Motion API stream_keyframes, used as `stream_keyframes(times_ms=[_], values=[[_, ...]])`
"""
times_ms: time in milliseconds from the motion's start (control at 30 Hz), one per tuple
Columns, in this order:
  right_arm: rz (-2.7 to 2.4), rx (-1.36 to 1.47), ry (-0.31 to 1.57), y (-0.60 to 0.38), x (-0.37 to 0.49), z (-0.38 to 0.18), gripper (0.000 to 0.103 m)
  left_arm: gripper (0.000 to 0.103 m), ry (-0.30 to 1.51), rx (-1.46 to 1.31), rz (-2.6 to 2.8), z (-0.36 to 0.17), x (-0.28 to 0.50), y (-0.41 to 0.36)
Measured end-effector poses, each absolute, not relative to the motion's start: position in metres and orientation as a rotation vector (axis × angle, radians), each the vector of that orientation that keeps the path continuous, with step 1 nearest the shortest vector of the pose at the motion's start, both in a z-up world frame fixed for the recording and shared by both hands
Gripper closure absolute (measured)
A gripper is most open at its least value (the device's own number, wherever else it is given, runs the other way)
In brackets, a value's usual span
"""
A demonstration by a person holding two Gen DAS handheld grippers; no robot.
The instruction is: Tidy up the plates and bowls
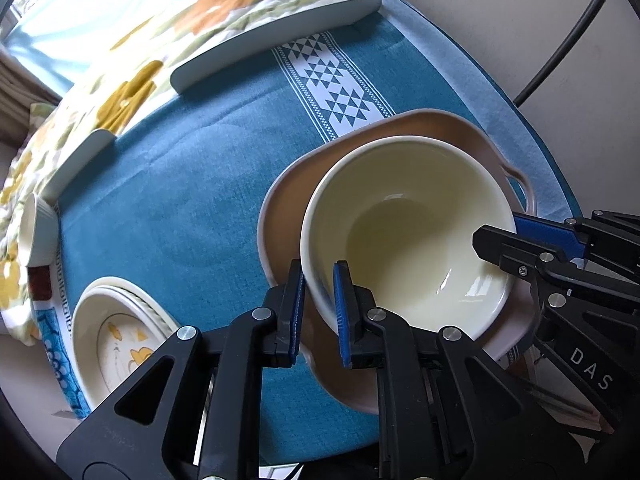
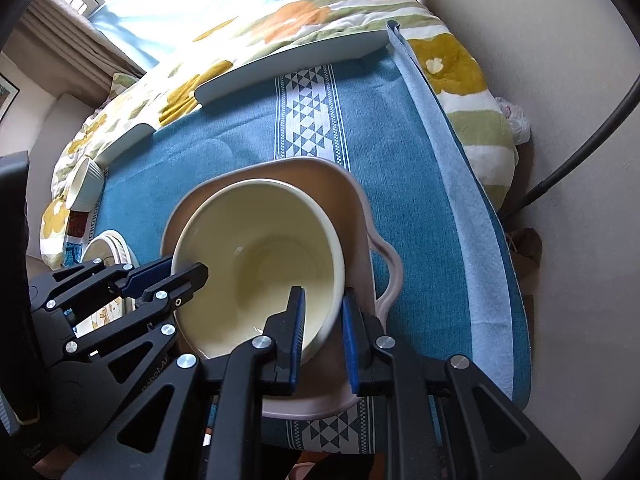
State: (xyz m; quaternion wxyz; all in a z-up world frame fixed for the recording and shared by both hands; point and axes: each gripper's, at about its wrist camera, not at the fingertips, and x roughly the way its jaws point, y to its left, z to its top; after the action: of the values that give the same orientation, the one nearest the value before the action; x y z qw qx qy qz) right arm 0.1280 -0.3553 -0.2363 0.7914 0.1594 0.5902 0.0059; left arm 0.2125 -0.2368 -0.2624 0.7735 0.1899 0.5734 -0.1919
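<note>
Both the left gripper [image 1: 318, 312] and right gripper [image 2: 324, 332] pinch the cream bowl's [image 1: 408, 236] rim over the pink dish [image 1: 288, 204]; the near-left plates [image 1: 120, 328] and far-left ramekin [image 1: 38, 228] remain unsorted.

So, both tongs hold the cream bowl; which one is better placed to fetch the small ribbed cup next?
Probably the left tongs: the ribbed cup stands on their side of the cream bowl.

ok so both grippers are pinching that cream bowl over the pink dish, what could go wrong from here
The left gripper and right gripper each clamp only the thin rim of the cream bowl, so it could slip or tilt if one releases first. It sits off-centre in the pink dish and may clink against its wall.
</note>
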Motion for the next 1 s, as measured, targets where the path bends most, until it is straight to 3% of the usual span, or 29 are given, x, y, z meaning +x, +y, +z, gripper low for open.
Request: stream_keyframes(times_ms=[367, 467, 633, 667, 700, 733, 767, 800, 1000], values=[[0.012, 0.349, 1.16, -0.373, 0.12, -0.197, 0.086, 0.088, 1.155, 0.301, -0.407, -0.217, 0.208, -0.221], [0.049, 0.356, 1.126, -0.377, 0.122, -0.18, 0.086, 0.08, 1.107, 0.242, -0.378, -0.195, 0.208, -0.204], [0.162, 0.311, 1.064, -0.364, 0.129, -0.151, 0.084, 0.016, 0.999, 0.092, -0.248, -0.153, 0.202, -0.147], [0.19, 0.298, 1.049, -0.358, 0.132, -0.146, 0.078, 0.012, 0.976, 0.062, -0.22, -0.146, 0.2, -0.134], [0.221, 0.291, 1.034, -0.351, 0.135, -0.141, 0.053, 0.009, 0.962, 0.034, -0.191, -0.139, 0.198, -0.121], [0.256, 0.291, 1.019, -0.344, 0.138, -0.136, 0.018, 0.008, 0.954, 0.008, -0.158, -0.133, 0.197, -0.107], [0.293, 0.294, 0.998, -0.337, 0.142, -0.131, 0.007, 0.008, 0.954, -0.014, -0.125, -0.129, 0.197, -0.095], [0.328, 0.298, 0.975, -0.329, 0.145, -0.127, 0.002, 0.008, 0.956, -0.036, -0.098, -0.125, 0.199, -0.081], [0.464, 0.186, 0.901, -0.262, 0.177, -0.106, 0.002, 0.008, 0.916, -0.168, 0.04, -0.108, 0.213, 0.01]])
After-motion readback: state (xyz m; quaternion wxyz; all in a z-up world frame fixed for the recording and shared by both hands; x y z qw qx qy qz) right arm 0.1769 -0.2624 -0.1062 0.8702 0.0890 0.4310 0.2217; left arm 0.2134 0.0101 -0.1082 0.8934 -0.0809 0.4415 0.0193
